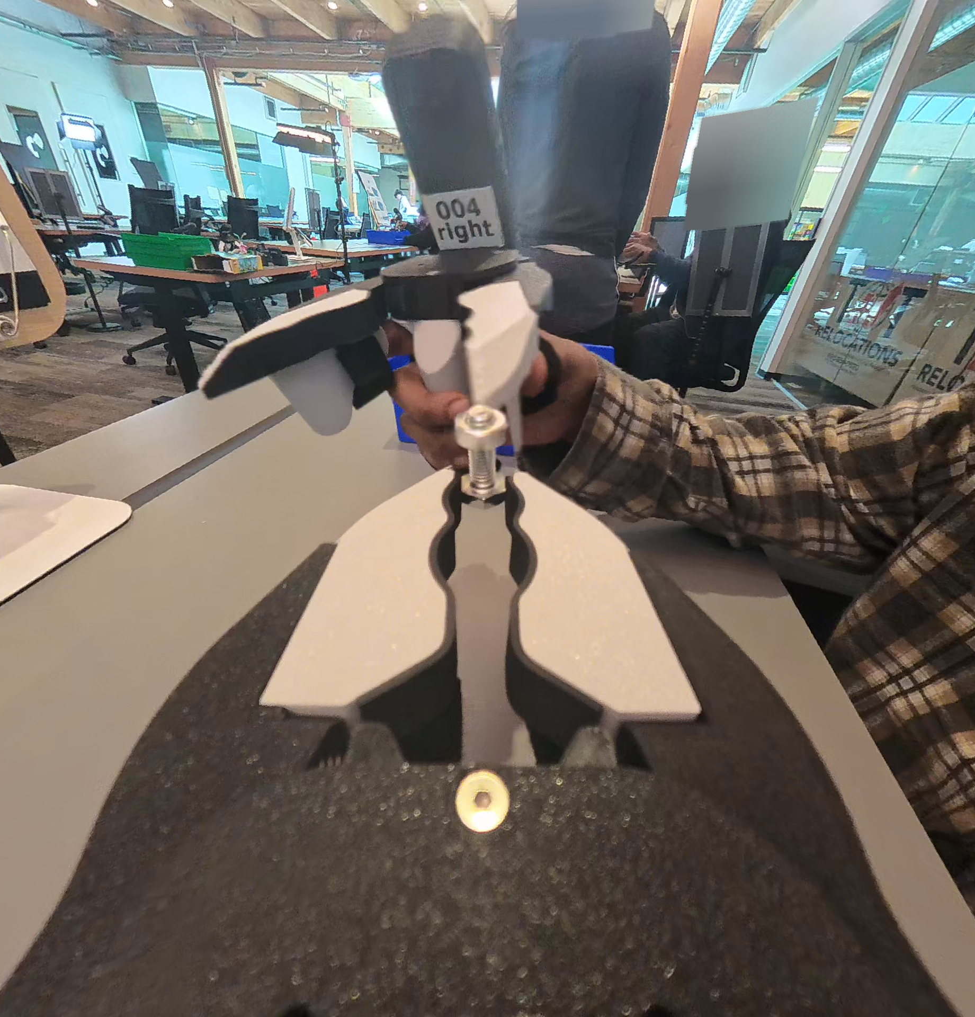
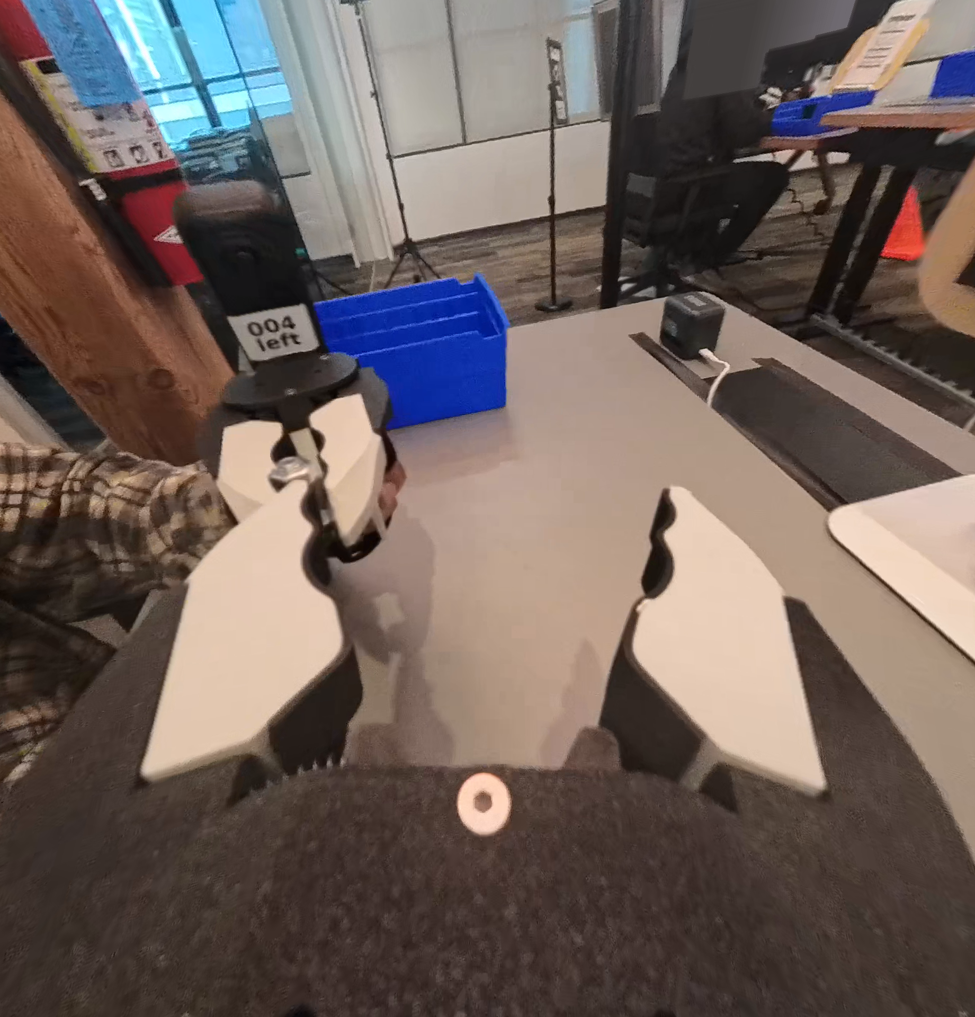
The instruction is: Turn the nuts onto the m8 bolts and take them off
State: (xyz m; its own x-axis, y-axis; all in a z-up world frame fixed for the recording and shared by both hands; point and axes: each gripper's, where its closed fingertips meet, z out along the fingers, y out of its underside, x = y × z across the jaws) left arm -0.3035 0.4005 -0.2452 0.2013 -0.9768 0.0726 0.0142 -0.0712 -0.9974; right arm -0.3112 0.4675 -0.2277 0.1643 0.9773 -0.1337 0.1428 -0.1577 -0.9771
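**Now: bolt clamped on the left, right tongs wide**

Okay, my left tongs point(image 1: 482, 488) are pinched together on the bottom end of the bolt point(image 1: 480, 465). It stands upright above the grey table point(image 1: 144, 605), thread bare in the middle, with the nut point(image 1: 477, 429) near its top. My right tongs point(image 2: 488, 501) are spread wide apart and grip nothing; one white finger point(image 1: 493, 357) sits just beside the nut, though I can't tell if it touches. Each black handle carries a white printed sticker point(image 1: 466, 223). At the far left, a blue bin point(image 2: 419, 352) sits on the table. Beyond it, a red extinguisher point(image 2: 155, 220) with printed labels hangs on a wooden post.
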